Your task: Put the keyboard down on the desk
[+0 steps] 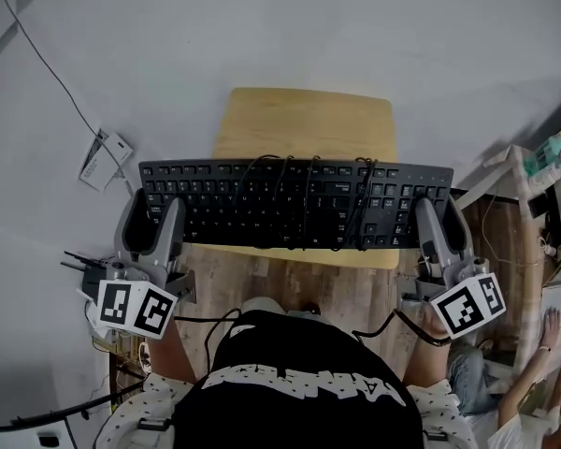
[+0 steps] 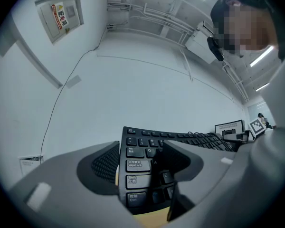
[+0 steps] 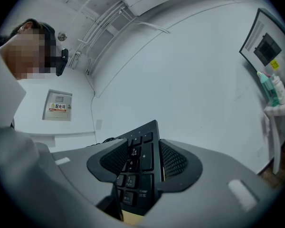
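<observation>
A black keyboard [image 1: 294,204] with its cable looped over the keys is held level above the small wooden desk [image 1: 304,124]. My left gripper [image 1: 161,224] is shut on the keyboard's left end [image 2: 137,167], its jaws clamped across the Caps Lock and Shift keys. My right gripper [image 1: 433,224] is shut on the keyboard's right end [image 3: 137,170], over the number pad. The desk top [image 2: 147,220] shows yellow just below the keyboard in both gripper views. I cannot tell whether the keyboard touches the desk.
The desk stands against a grey-white wall. A white box [image 1: 103,160] with a cable lies left of the desk. Shelving with bottles [image 1: 542,157] stands at the right, and a seated person [image 1: 505,391] is at the lower right. Wooden floor [image 1: 262,283] shows below the desk.
</observation>
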A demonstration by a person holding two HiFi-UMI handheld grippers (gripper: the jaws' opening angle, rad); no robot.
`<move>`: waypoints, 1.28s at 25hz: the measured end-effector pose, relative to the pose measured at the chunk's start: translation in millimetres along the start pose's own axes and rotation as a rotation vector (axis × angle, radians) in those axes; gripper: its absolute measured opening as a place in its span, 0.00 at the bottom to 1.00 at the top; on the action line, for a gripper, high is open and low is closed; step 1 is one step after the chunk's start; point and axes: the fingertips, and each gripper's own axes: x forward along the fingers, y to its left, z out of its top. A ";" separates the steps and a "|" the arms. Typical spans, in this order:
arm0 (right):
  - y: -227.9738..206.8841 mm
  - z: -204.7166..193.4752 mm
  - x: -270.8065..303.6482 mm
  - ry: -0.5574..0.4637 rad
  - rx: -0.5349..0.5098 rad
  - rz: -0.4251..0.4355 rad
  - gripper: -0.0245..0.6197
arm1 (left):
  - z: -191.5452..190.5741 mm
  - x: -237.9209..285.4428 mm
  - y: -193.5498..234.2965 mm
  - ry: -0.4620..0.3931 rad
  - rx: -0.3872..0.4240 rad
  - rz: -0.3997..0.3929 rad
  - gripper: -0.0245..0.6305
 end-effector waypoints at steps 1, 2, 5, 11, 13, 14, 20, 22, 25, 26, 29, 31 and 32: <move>-0.5 -0.3 0.2 0.002 0.001 0.000 0.38 | -0.5 -0.2 -0.2 0.003 -0.001 0.000 0.44; -0.9 -0.6 0.6 0.004 0.002 0.000 0.38 | -0.8 -0.2 -0.2 0.007 -0.001 0.001 0.44; -1.3 -1.2 1.2 0.008 0.008 0.003 0.38 | 0.7 -0.4 -0.5 0.010 0.002 0.007 0.44; -2.0 -1.6 0.5 0.009 0.011 0.008 0.38 | 1.0 -1.4 -1.2 0.008 0.005 0.010 0.44; -1.4 -1.3 1.3 0.009 0.008 0.004 0.38 | 0.5 -0.1 -0.3 0.007 0.001 0.009 0.44; -1.0 -1.2 1.3 0.008 0.008 0.001 0.38 | 0.1 0.6 0.0 0.007 -0.001 0.006 0.44; -1.1 -1.5 0.2 0.004 0.005 -0.001 0.38 | -1.6 0.4 0.0 0.008 -0.005 -0.002 0.44; -1.9 -1.9 0.8 0.007 0.008 -0.002 0.38 | -1.2 0.5 -0.5 0.012 -0.002 -0.001 0.44; -3.6 -3.8 1.2 0.016 0.030 0.001 0.38 | 3.0 -1.1 -2.2 0.024 0.011 0.007 0.44; -4.1 -4.3 1.5 0.018 0.038 0.002 0.38 | 5.1 -1.7 -2.9 0.028 0.018 0.010 0.44; -4.2 -3.4 2.4 0.019 0.045 0.004 0.38 | 8.4 -2.5 -4.1 0.032 0.025 0.014 0.44; -3.2 -2.5 2.5 0.020 0.039 0.003 0.38 | 7.3 -2.9 -3.6 0.028 0.021 0.012 0.44; -2.9 -2.4 2.4 0.021 0.037 0.002 0.38 | 6.6 -3.0 -3.4 0.027 0.019 0.010 0.44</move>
